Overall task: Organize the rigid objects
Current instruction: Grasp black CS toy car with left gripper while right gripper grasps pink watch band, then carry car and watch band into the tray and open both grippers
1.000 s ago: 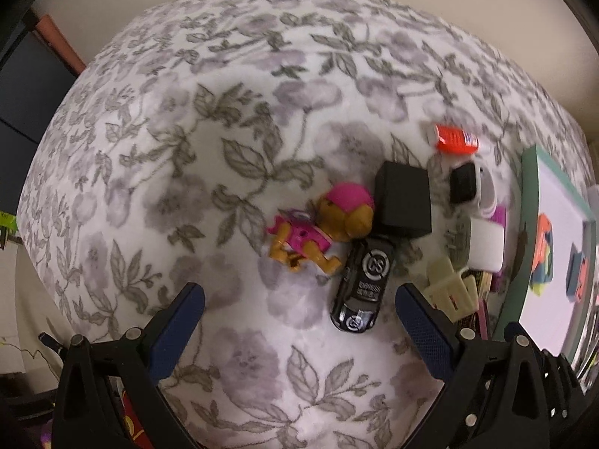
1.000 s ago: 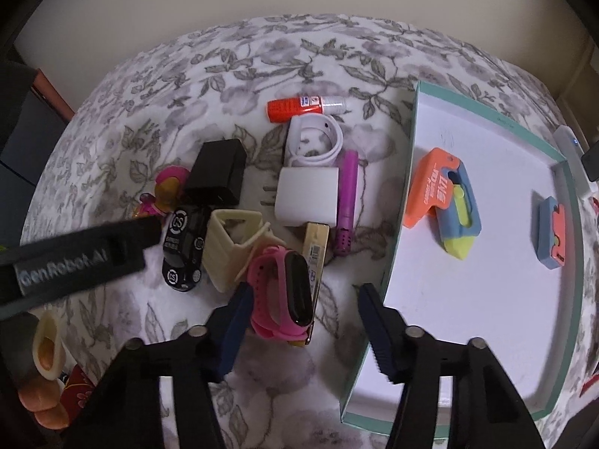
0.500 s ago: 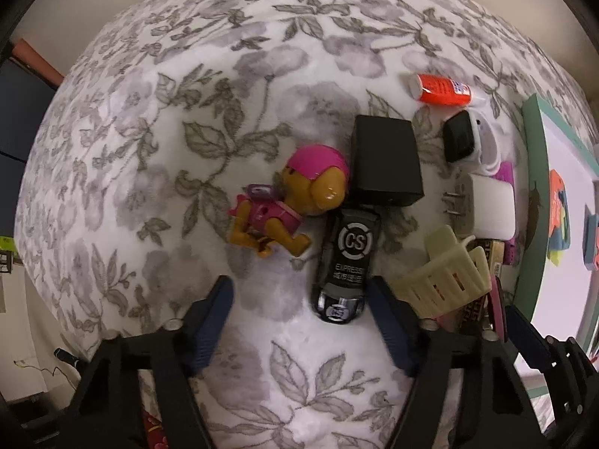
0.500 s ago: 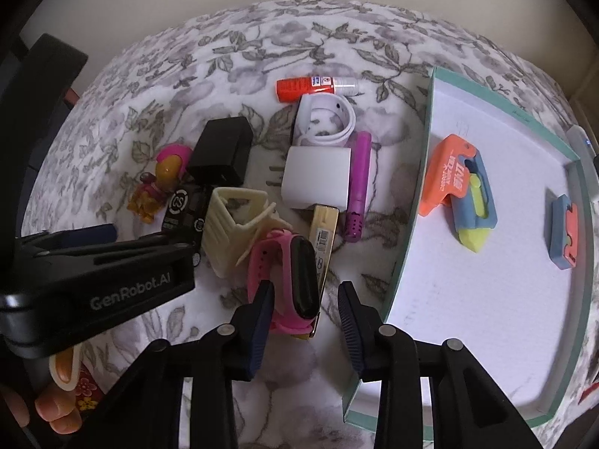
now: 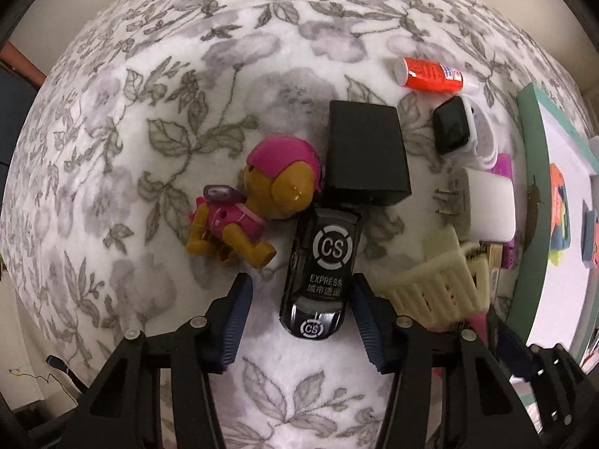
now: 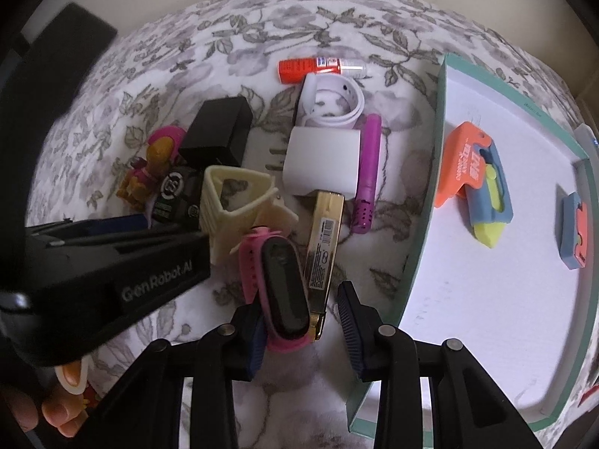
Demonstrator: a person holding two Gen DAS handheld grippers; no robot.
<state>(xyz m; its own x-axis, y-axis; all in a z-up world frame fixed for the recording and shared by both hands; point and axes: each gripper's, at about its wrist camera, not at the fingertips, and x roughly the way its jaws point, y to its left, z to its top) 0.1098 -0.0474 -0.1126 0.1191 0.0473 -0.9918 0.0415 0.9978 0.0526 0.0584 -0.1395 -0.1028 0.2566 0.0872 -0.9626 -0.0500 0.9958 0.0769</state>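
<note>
Left wrist view: the left hand-held gripper points down over the floral blanket, jaws closing, with the black toy car between them. The right pad looks to be at the car's side, the left pad stands clear of it, so there is no grip yet. The car lies lengthwise along the fingers, a good line for a pinch across its narrow body. Its far end touches the black box, and the pink-helmeted dog figure lies just to its left; both could be nudged on lifting. Right wrist view: the right hand-held gripper straddles the near end of the pink wristband. The left pad appears to touch the band; the right pad stands off it, beyond the gold bar lying against the band, so the jaws are part-open and not clamped. The green-rimmed tray sits just to the right, already holding an orange-and-blue cutter, presumably the sorting destination. The cream basket crowds the band's far end.
</note>
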